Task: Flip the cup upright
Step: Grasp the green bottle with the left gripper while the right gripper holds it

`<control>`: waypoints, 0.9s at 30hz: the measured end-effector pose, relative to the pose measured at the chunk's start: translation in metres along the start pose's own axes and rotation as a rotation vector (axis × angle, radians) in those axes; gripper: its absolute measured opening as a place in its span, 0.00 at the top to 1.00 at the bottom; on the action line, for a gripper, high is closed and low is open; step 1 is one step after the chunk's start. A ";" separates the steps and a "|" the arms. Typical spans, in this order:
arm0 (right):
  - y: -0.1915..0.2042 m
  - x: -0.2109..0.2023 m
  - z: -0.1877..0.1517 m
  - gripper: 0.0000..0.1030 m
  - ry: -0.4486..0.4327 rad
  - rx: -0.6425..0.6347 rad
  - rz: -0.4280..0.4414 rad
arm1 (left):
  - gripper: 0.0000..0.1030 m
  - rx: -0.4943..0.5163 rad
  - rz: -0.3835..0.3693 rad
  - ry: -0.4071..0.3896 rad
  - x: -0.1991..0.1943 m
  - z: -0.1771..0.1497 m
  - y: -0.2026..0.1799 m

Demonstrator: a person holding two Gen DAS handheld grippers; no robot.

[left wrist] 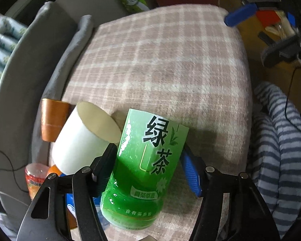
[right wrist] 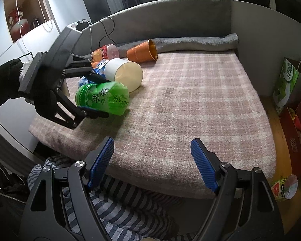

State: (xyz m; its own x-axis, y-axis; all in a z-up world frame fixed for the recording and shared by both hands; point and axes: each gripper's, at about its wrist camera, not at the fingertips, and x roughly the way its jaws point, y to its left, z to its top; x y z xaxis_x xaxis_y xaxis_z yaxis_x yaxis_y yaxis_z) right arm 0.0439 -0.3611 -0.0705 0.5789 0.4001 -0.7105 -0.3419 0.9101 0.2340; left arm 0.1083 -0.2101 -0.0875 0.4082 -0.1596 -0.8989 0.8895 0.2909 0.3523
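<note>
A green tea cup (left wrist: 142, 166) with black Chinese letters lies on its side on the pink plaid blanket (left wrist: 170, 64). My left gripper (left wrist: 148, 158) is shut on the green cup, fingers on both sides. In the right wrist view the left gripper (right wrist: 94, 96) holds the green cup (right wrist: 104, 98) near the blanket's left edge. A white cup (right wrist: 124, 73) lies on its side just behind it, touching it. My right gripper (right wrist: 152, 156) is open and empty at the blanket's (right wrist: 190, 100) front edge.
An orange cup (right wrist: 142, 51) lies on its side by the grey rolled blanket (right wrist: 190, 42). Several more cups (right wrist: 104, 53) lie at the back left. A striped cloth (left wrist: 281, 140) hangs off the front. Boxes (right wrist: 295, 132) and a green bag (right wrist: 287, 82) stand on the floor at right.
</note>
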 end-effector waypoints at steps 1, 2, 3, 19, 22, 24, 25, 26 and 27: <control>0.000 0.000 0.000 0.21 0.001 -0.001 0.002 | 0.39 -0.017 0.000 -0.010 -0.002 -0.001 0.002; 0.001 0.000 0.000 0.21 0.001 -0.002 0.003 | 0.39 -0.037 -0.002 -0.022 -0.005 -0.002 0.004; 0.002 0.001 0.000 0.21 0.001 -0.005 0.003 | 0.40 -0.063 -0.005 -0.038 -0.009 -0.004 0.007; 0.027 0.004 0.013 0.21 -0.014 -0.063 0.027 | 0.40 -0.468 -0.031 -0.296 -0.037 -0.047 0.029; 0.032 0.004 0.017 0.21 -0.024 -0.066 0.022 | 0.40 -0.518 -0.018 -0.332 -0.039 -0.054 0.027; 0.036 0.004 0.020 0.21 -0.035 -0.063 0.022 | 0.40 -0.559 -0.020 -0.362 -0.042 -0.060 0.027; 0.037 0.005 0.021 0.21 -0.039 -0.062 0.016 | 0.40 -0.588 -0.028 -0.382 -0.043 -0.062 0.028; 0.040 0.005 0.022 0.21 -0.043 -0.062 0.001 | 0.40 -0.609 -0.030 -0.395 -0.044 -0.064 0.029; 0.042 0.005 0.024 0.21 -0.045 -0.061 -0.022 | 0.40 -0.636 -0.031 -0.412 -0.046 -0.066 0.030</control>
State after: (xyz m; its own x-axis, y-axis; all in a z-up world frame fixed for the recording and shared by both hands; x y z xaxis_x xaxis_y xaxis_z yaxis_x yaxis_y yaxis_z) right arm 0.0500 -0.3182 -0.0488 0.6193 0.3859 -0.6838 -0.3724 0.9111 0.1769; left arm 0.1027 -0.1318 -0.0531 0.5396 -0.4795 -0.6921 0.6627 0.7489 -0.0021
